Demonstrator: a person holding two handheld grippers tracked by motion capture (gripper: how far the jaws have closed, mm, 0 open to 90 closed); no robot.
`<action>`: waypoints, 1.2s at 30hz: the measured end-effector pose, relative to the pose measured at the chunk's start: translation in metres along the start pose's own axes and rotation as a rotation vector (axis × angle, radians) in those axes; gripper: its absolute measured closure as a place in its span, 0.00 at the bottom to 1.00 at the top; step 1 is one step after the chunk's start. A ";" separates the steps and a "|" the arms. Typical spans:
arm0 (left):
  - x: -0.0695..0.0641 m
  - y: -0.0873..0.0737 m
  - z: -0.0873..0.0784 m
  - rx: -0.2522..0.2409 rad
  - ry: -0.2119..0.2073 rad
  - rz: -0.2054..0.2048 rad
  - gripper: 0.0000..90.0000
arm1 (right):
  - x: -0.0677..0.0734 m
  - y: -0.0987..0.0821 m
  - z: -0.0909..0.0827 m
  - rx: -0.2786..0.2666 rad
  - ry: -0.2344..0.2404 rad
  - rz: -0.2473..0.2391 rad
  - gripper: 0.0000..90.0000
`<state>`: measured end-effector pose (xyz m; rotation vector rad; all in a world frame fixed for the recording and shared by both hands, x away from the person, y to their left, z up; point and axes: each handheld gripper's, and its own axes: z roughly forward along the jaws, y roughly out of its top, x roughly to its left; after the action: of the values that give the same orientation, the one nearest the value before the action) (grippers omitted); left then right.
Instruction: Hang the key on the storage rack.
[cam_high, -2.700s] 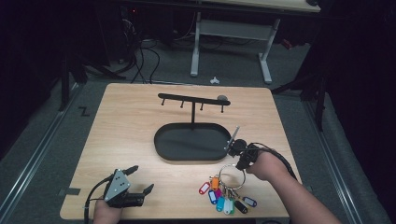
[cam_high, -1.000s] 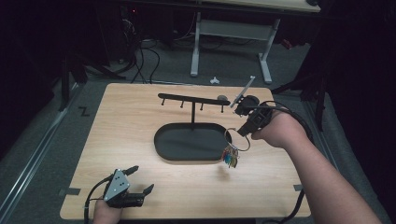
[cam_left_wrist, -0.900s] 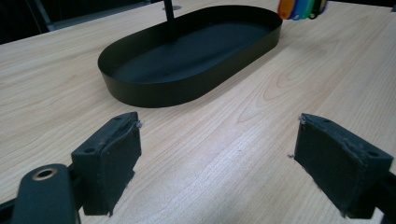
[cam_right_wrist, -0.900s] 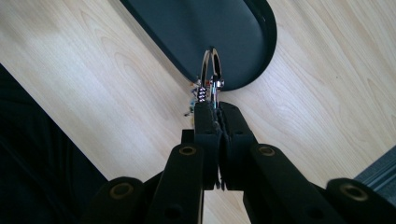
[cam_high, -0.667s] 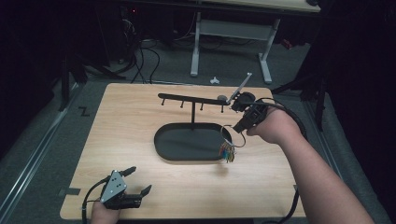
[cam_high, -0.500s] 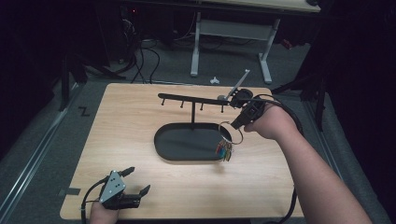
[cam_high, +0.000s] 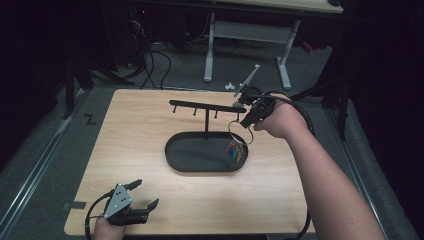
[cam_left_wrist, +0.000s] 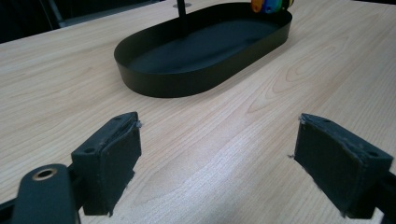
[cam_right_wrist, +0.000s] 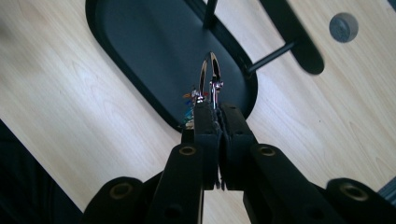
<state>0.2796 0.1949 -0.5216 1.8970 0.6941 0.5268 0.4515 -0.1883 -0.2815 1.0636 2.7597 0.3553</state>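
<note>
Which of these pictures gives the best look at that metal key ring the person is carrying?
The right gripper view: the key ring stands edge-on, clamped in the right tool. The high view shows it small, with coloured tags hanging over the black tray. The left gripper view catches just the tags.

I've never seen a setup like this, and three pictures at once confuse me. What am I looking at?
A person at a wooden table holds a two-jaw grabbing tool in each hand. One picture looks down from above; the other two come from cameras riding on the tools, looking along their black jaws. On the table stands a black key stand, a bar with small pegs on a post rising from an oval tray. The right gripper has its jaws shut on a metal key ring, with coloured key tags dangling over the tray's end, near the bar. The left gripper rests low at the table's near edge, jaws open and holding nothing.
</note>
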 end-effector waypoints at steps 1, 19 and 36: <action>-0.001 0.000 0.001 0.000 -0.002 0.007 0.17 | -0.003 0.003 0.000 -0.009 0.005 0.010 0.97; 0.000 -0.001 0.000 0.001 -0.001 0.007 0.17 | -0.041 0.011 0.012 -0.027 0.019 0.105 0.97; 0.000 -0.001 0.000 0.000 -0.005 0.007 0.17 | -0.044 0.018 0.032 -0.046 0.042 0.098 0.96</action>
<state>0.2795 0.1949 -0.5227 1.9004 0.6844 0.5264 0.5030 -0.2001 -0.3041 1.1962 2.7271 0.4569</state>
